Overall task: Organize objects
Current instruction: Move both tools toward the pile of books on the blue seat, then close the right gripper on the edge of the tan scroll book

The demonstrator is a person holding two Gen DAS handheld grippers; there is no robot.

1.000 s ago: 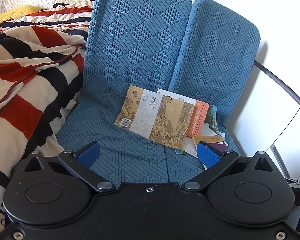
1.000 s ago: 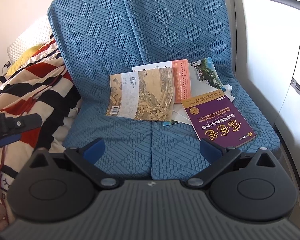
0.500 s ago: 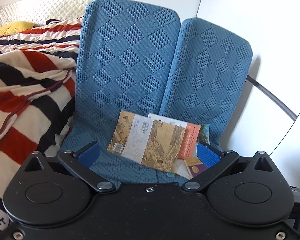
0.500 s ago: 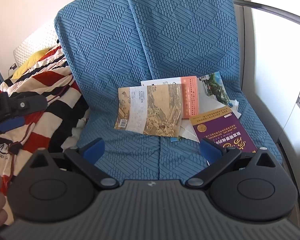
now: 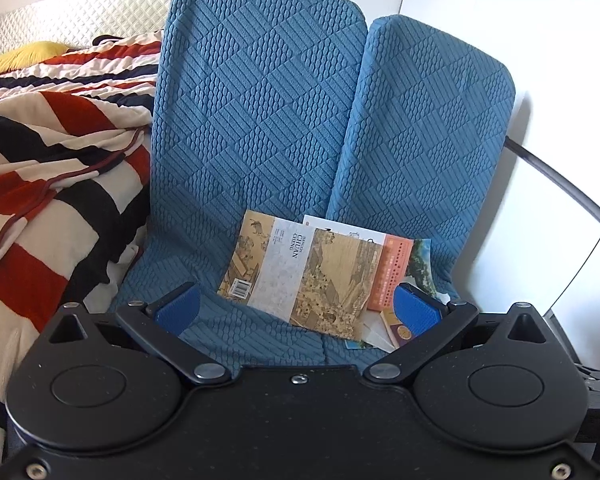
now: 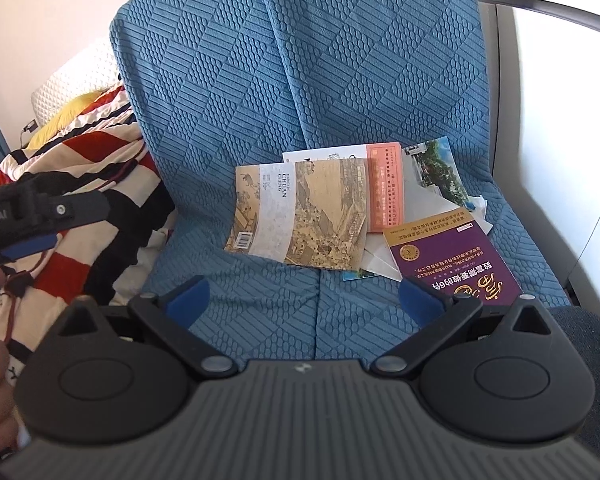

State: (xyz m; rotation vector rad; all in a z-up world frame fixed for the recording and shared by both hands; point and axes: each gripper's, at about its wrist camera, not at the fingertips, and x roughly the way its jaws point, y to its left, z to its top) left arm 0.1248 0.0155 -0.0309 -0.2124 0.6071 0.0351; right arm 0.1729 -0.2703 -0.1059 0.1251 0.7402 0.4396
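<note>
A loose pile of books and papers lies on a blue quilted seat (image 6: 260,304). A tan painted-cover book (image 6: 300,214) (image 5: 300,276) lies on top at the left. Under it are a white book with an orange band (image 6: 386,188) (image 5: 392,272), a landscape photo sheet (image 6: 434,170) and white papers (image 6: 376,258). A purple book (image 6: 452,260) lies at the front right; in the left wrist view only its corner (image 5: 400,330) shows. My left gripper (image 5: 298,310) and right gripper (image 6: 304,300) are both open and empty, short of the pile.
A red, black and cream striped blanket (image 5: 40,184) (image 6: 84,184) lies left of the seat, with a yellow pillow (image 5: 16,56) and a white quilted headboard (image 5: 80,20) behind. A white wall and a dark curved rail (image 5: 556,184) stand at the right. The left gripper shows at the left edge of the right wrist view (image 6: 32,220).
Both grippers have pulled back and tilted up, so the seat backs fill more of each view and the pile sits lower. Both stay open. The books have not moved.
</note>
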